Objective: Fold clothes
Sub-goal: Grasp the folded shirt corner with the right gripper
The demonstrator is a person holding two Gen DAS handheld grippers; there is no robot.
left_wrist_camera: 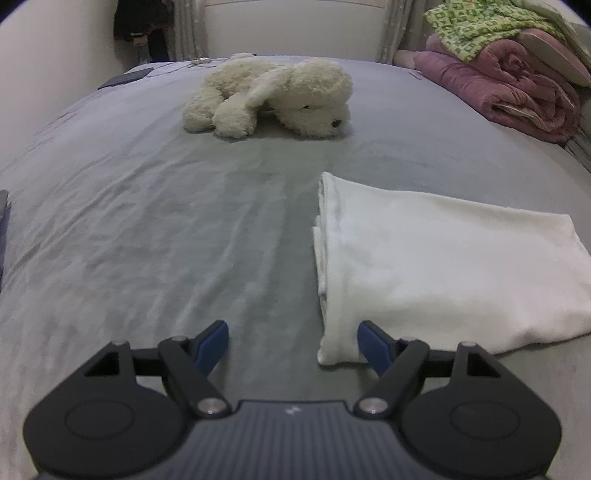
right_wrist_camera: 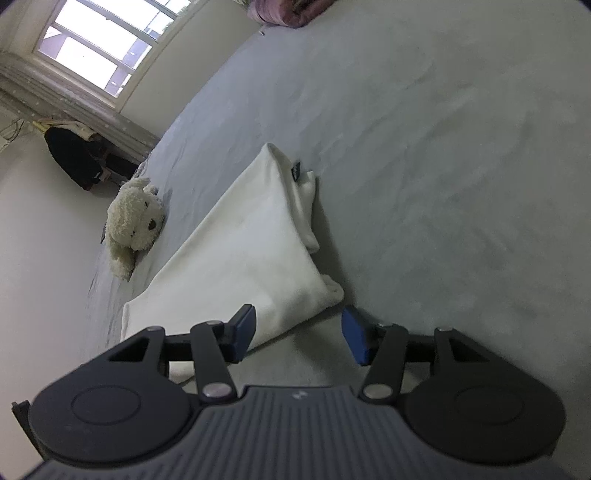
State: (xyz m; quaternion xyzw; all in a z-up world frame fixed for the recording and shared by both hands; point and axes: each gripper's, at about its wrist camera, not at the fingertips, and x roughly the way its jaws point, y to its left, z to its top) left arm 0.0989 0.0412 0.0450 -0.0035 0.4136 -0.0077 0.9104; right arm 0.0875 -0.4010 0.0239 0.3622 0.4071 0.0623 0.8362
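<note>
A white garment (left_wrist_camera: 436,258) lies folded into a flat rectangle on the grey bed sheet (left_wrist_camera: 166,229). My left gripper (left_wrist_camera: 291,341) is open and empty, just above the sheet at the garment's near left corner, its right finger over the cloth edge. In the right wrist view the same garment (right_wrist_camera: 236,258) runs away from me, with a small dark tag at its far end. My right gripper (right_wrist_camera: 299,330) is open and empty, with the garment's near corner between its fingers but not gripped.
A cream plush dog (left_wrist_camera: 273,98) lies on the bed beyond the garment, also in the right wrist view (right_wrist_camera: 133,221). A rolled pink quilt (left_wrist_camera: 517,92) with a green patterned blanket (left_wrist_camera: 484,22) sits at the far right. A window (right_wrist_camera: 103,44) and dark hanging clothing (right_wrist_camera: 77,158) are by the wall.
</note>
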